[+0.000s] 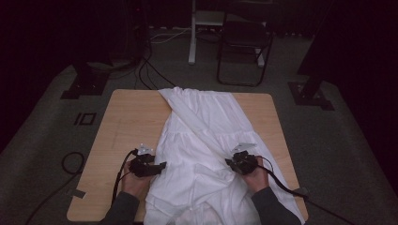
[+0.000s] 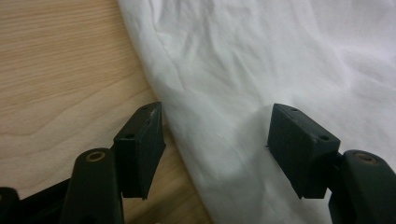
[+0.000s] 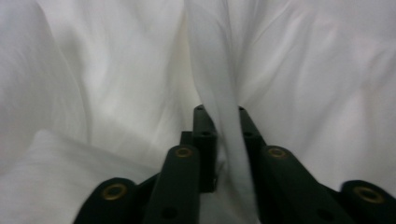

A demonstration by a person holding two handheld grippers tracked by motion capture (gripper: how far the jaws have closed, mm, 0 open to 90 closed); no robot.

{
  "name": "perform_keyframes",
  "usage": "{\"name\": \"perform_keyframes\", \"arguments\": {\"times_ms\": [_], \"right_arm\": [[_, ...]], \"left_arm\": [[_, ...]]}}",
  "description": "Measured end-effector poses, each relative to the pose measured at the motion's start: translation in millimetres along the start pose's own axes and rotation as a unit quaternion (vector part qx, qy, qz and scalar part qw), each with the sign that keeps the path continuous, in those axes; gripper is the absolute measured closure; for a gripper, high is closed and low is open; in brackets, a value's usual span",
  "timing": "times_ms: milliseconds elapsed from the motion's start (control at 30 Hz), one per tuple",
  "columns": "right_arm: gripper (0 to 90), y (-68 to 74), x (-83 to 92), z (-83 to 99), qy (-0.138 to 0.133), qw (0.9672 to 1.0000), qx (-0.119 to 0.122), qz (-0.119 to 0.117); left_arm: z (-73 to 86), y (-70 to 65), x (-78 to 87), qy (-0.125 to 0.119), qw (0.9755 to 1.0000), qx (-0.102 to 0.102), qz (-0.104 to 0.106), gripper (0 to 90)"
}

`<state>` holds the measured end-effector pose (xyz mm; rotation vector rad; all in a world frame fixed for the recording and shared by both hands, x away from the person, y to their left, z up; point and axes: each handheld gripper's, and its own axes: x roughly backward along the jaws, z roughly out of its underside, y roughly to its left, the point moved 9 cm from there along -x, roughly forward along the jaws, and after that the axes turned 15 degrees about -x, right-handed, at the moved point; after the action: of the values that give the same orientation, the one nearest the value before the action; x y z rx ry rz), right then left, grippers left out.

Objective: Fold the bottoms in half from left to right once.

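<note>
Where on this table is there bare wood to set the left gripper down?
Bare wood lies on the light wooden table, left of the white fabric garment, and in a narrower strip by its far right corner. The middle and near right are crowded with cloth.

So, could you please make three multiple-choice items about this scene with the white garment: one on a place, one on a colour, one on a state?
1. Where does the left gripper stand?
A. at the garment's left edge
B. on the chair
C. on the floor

2. What colour is the garment?
A. red
B. white
C. black

3. How do the right gripper's jaws stand?
A. wide open over bare wood
B. shut on a cable
C. shut on a fold of the garment

Answers: 1 A, its jaws straddle the cloth's edge over the wooden table in the left gripper view. 2 B, the cloth is white in every view. 3 C, a ridge of cloth is pinched between the jaws in the right gripper view.
</note>
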<state>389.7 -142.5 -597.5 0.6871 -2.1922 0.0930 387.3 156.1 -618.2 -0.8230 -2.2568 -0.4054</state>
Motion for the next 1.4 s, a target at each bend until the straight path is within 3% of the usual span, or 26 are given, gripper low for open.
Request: {"name": "perform_keyframes", "arguments": {"times_ms": [100, 233, 433, 600, 667, 700, 733, 767, 800, 833, 900, 967, 1000, 1067, 1100, 1200, 1267, 1300, 1333, 1400], "right_arm": [[85.6, -2.6, 24.6, -14.3, -0.048, 0.9987, -0.011, -0.01], [85.6, -4.7, 51.3, -30.7, -0.089, 0.9959, -0.009, -0.009], [85.6, -11.3, 73.4, -47.7, -0.124, 0.9922, -0.012, -0.004], [85.5, -15.3, 82.4, -53.8, -0.138, 0.9903, -0.017, -0.004], [85.4, -15.9, 85.0, -55.6, -0.141, 0.9898, -0.015, -0.005], [85.4, -15.9, 85.0, -55.6, -0.141, 0.9898, -0.015, -0.005], [85.4, -15.8, 86.8, -56.6, -0.144, 0.9894, -0.016, -0.005], [85.4, -15.9, 88.8, -57.7, -0.147, 0.989, -0.014, -0.006], [85.4, -15.9, 90.0, -58.2, -0.149, 0.9887, -0.014, -0.006], [85.4, -15.8, 91.1, -58.2, -0.15, 0.9886, -0.015, -0.007], [85.4, -15.1, 92.5, -57.3, -0.15, 0.9886, -0.015, -0.013], [85.4, -14.0, 91.7, -55.6, -0.145, 0.9893, -0.012, -0.014], [85.4, -13.5, 91.1, -55.2, -0.144, 0.9894, -0.01, -0.016], [85.4, -7.0, 89.8, -56.2, -0.146, 0.988, -0.016, -0.048], [85.4, -1.6, 88.7, -57.7, -0.148, 0.987, -0.015, -0.061], [85.4, 9.8, 86.6, -62.1, -0.151, 0.986, -0.004, -0.071], [85.4, 15.1, 88.0, -66.0, -0.155, 0.9857, 0.005, -0.065], [85.4, 15.1, 88.0, -66.0, -0.155, 0.9857, 0.005, -0.065], [85.3, 16.6, 91.4, -67.8, -0.159, 0.9851, 0.008, -0.064], [85.4, 11.7, 98.7, -67.0, -0.164, 0.9845, 0.006, -0.061]], "left_arm": [[0.9, -0.8, 0.6, -0.003, 1.0, -0.003, 0.003, 34.8], [2.0, 0.8, 1.5, -0.004, 1.0, -0.001, -0.001, 34.7], [3.0, 0.3, 2.3, -0.007, 1.0, 0.0, 0.002, 33.3], [-4.6, -19.2, -4.1, -0.025, 0.9987, -0.002, 0.044, 33.2], [-8.8, -33.0, -7.6, -0.02, 0.9976, -0.019, 0.063, 35.8], [-8.8, -33.0, -7.6, -0.02, 0.9976, -0.019, 0.063, 46.9], [-10.2, -41.2, -9.5, -0.005, 0.9965, -0.047, 0.069, 46.9], [-10.8, -42.7, -9.7, -0.001, 0.9957, -0.063, 0.067, 72.0], [-13.5, -41.5, -7.6, -0.011, 0.9958, -0.064, 0.065, 84.8], [-17.3, -37.9, -1.9, -0.025, 0.9961, -0.055, 0.064, 87.0], [-26.3, -26.3, 16.2, -0.057, 0.9964, -0.041, 0.048, 88.1], [-37.0, -9.2, 44.2, -0.083, 0.9959, -0.037, 0.009, 88.3], [-44.0, 1.5, 63.5, -0.098, 0.9944, -0.038, -0.016, 88.3], [-58.3, 15.8, 96.9, -0.124, 0.9907, -0.033, -0.045, 88.4], [-63.2, 19.3, 106.6, -0.128, 0.9893, -0.036, -0.06, 88.5], [-82.4, 23.0, 138.6, -0.144, 0.9829, -0.053, -0.103, 88.5], [-93.4, 18.9, 155.4, -0.163, 0.9791, -0.054, -0.108, 88.6], [-93.4, 18.9, 155.4, -0.163, 0.9791, -0.054, -0.108, 88.6], [-97.4, 14.1, 159.4, -0.163, 0.9794, -0.057, -0.104, 88.6], [-97.1, 8.2, 152.3, -0.143, 0.9829, -0.065, -0.096, 88.4]]}}
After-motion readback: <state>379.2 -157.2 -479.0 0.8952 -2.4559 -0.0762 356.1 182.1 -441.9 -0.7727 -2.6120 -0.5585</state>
